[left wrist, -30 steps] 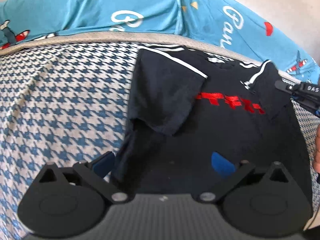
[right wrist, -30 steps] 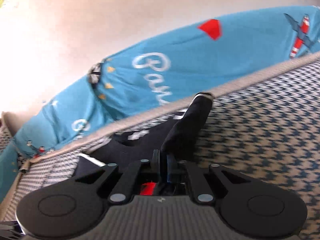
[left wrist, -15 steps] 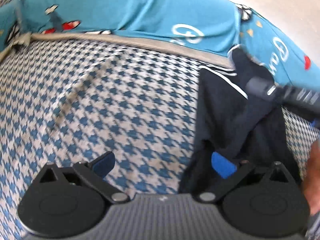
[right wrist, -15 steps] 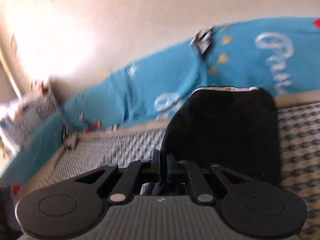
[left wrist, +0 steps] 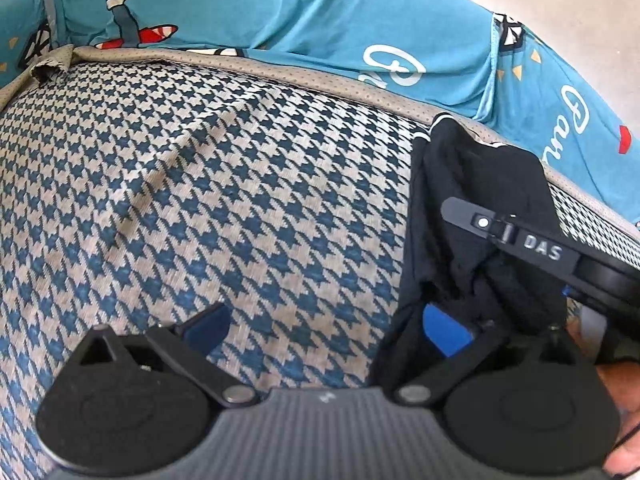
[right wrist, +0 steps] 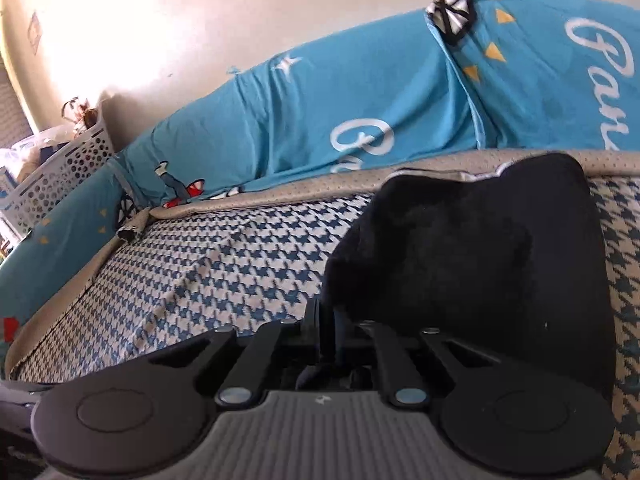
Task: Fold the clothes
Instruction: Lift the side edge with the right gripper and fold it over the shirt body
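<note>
The black shirt (left wrist: 480,184) lies as a narrow bunched strip at the right of the houndstooth bed cover (left wrist: 240,200). My left gripper (left wrist: 324,328) is open and low over the cover; its right blue pad (left wrist: 444,330) sits at the shirt's near edge, and its left pad is over bare cover. One of the right gripper's fingers (left wrist: 480,222), marked DAS, reaches over the shirt from the right. In the right wrist view my right gripper (right wrist: 326,320) is shut on a fold of the black shirt (right wrist: 480,260), which rises in front of it. The shirt's red print is hidden.
Blue printed bedding (left wrist: 320,20) runs along the back edge of the bed, under a pale wall. A white perforated basket (right wrist: 60,176) stands beyond the bed's left end. A hand (left wrist: 620,384) shows at the lower right. Open houndstooth cover stretches to the left of the shirt.
The right gripper has carried the shirt's right side leftward over the body, covering the red print. The left wrist view has swung left, and the left gripper stays open.
</note>
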The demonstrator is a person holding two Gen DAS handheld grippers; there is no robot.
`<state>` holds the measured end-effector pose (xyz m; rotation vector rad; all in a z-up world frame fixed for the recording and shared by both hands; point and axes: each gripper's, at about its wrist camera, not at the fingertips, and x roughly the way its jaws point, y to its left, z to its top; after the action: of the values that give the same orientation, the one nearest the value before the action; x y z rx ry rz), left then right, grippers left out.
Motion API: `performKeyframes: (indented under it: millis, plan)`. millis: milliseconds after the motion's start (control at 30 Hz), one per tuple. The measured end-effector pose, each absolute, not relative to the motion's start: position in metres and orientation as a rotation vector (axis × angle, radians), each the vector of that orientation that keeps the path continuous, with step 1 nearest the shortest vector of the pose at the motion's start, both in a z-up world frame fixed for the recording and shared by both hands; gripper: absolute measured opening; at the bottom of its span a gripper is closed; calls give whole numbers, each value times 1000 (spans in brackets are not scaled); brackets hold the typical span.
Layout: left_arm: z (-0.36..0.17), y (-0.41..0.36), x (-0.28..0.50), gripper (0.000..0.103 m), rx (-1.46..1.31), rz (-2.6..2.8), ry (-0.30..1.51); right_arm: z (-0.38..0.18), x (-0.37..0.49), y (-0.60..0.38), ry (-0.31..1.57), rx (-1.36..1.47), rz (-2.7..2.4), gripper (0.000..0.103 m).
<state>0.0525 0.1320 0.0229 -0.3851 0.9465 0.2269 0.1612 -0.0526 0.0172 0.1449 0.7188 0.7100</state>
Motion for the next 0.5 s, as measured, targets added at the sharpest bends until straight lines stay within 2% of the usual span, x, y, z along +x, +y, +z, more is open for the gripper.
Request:
performKeyframes:
  millis: [267, 333, 400, 500]
  plan:
    - [19, 132, 55, 103, -385, 231, 965, 8, 159, -48, 762, 144, 726, 11]
    - [19, 128, 56, 103, -368, 221, 970, 10, 161, -53, 775, 179, 724, 15]
    - [18, 126, 57, 103, -351, 222, 975, 15, 160, -61, 774, 196, 713, 27]
    - [15, 122, 59, 103, -330, 223, 984, 22, 158, -71, 772, 223, 696, 28]
